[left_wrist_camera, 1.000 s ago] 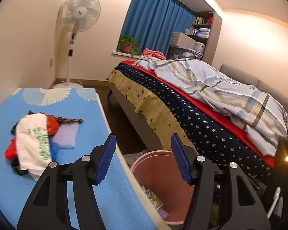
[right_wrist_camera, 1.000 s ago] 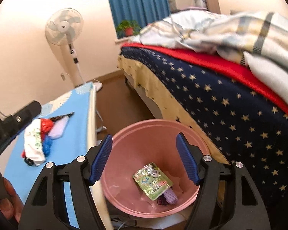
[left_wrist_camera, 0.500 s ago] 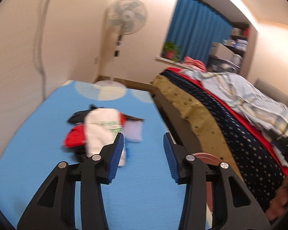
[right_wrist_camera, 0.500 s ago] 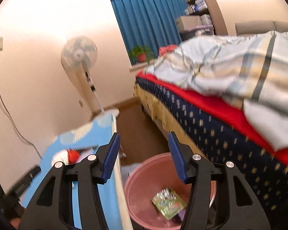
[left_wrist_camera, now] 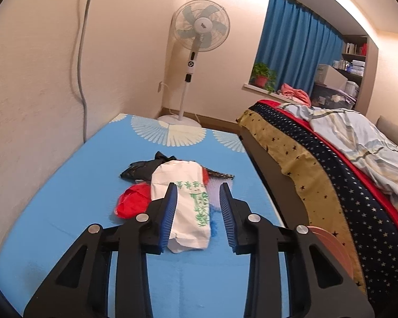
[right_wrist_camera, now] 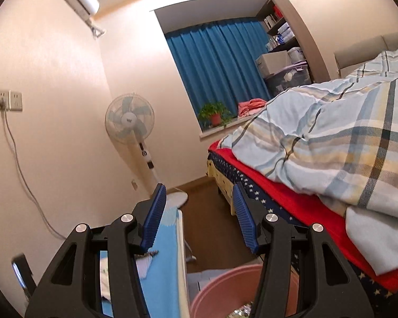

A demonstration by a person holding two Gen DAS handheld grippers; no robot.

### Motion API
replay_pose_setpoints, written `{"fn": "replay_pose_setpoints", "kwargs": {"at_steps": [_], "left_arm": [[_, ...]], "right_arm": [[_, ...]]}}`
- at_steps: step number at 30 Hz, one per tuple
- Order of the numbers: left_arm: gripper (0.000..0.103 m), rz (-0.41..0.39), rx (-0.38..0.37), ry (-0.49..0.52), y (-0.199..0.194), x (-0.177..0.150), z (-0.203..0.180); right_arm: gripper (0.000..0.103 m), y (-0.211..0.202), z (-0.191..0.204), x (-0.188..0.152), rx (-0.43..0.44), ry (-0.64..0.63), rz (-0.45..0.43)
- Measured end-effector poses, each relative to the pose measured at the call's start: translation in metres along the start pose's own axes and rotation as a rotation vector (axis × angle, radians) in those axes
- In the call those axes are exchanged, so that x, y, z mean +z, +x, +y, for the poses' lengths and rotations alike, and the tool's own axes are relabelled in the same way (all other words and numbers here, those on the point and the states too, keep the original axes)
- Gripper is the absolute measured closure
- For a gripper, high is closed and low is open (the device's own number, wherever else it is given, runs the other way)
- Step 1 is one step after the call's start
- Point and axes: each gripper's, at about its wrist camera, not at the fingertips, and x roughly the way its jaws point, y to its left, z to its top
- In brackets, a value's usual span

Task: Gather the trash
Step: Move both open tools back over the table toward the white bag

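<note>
While its jaws are closing, the left gripper (left_wrist_camera: 197,209) frames the white plastic bag (left_wrist_camera: 184,204) without pressing it; the bag tops a trash pile mid-table (left_wrist_camera: 66,212), toward the right edge. The right gripper (right_wrist_camera: 197,212) hangs parted and empty above the pink bin (right_wrist_camera: 225,291); beyond stands a fan (right_wrist_camera: 130,122).

White green-printed bag (left_wrist_camera: 184,198) atop red (left_wrist_camera: 131,202) and black wrappers (left_wrist_camera: 142,171), piled mid blue table (left_wrist_camera: 66,185); pink bin (right_wrist_camera: 220,291) beside table.

Blue desk (left_wrist_camera: 66,212): bare stretches around trash pile (left_wrist_camera: 177,193), free approach from near side. Wall (left_wrist_camera: 34,92) hems left edge. Bed (left_wrist_camera: 331,185) close right; pink bin (right_wrist_camera: 225,291) in gap between.
</note>
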Motion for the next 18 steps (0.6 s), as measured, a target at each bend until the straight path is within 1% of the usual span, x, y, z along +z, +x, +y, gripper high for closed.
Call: {"fn": "replay_pose_setpoints", "kwargs": {"at_steps": [8,14,18], "left_arm": [[0.070,0.032,0.028,0.010,0.026,-0.002,0.002],[0.070,0.051,0.054,-0.011,0.040,-0.003,0.012],[0.070,0.072,0.068,-0.018,0.049,-0.007,0.016]], "right_arm": [[0.051,0.011,0.001,0.015,0.028,0.008,-0.080],[0.051,0.019,-0.004,0.023,0.047,0.020,-0.119],[0.050,0.024,-0.008,0.025,0.052,0.043,-0.129]]}}
